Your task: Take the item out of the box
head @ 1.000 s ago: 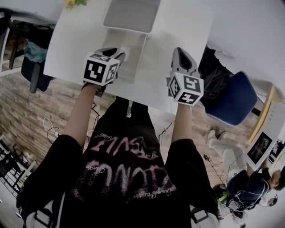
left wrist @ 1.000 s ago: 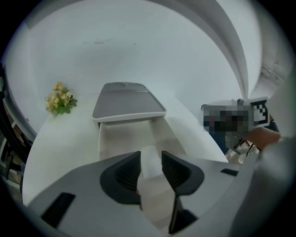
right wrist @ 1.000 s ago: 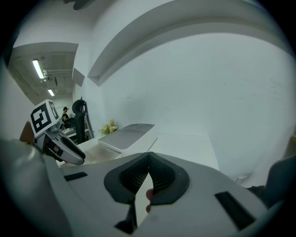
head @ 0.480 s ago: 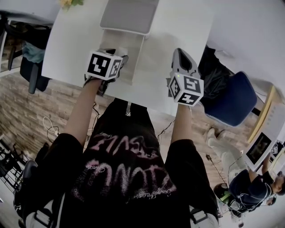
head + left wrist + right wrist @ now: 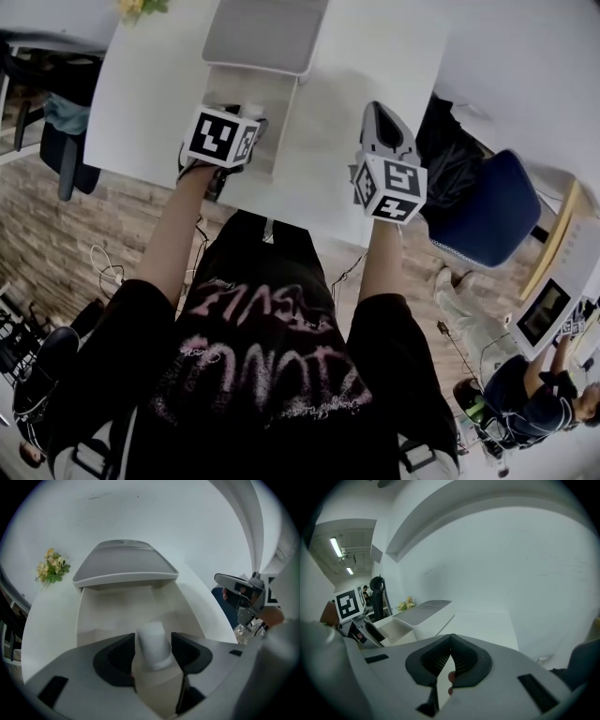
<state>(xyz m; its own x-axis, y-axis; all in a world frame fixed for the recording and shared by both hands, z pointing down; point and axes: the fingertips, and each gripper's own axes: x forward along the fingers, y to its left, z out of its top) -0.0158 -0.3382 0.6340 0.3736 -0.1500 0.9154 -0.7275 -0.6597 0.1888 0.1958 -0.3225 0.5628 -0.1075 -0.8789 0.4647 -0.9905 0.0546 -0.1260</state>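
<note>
Here, white-capped item (image 5: pixel 151 645), base hidden, between opening jaws of left hand-held gripper (image 5: pixel 153 635); right hand-held gripper (image 5: pixel 450 641) closed, empty

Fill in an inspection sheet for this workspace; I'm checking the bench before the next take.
Surface: white table, matte, no spills seen.
Job's things: open box, its grey lid raised at the far end; white item upright at the near end, in or out of the box unclear.
Clutter: small bunch of flowers at the table's far left corner.
Grippers: left gripper jaws opening, the white item between them, small gaps either side; right gripper jaws together, nothing between them.
Cables: loose cables on the floor at left.
Surroundings: blue chair right, dark chair left, another person lower right.
</note>
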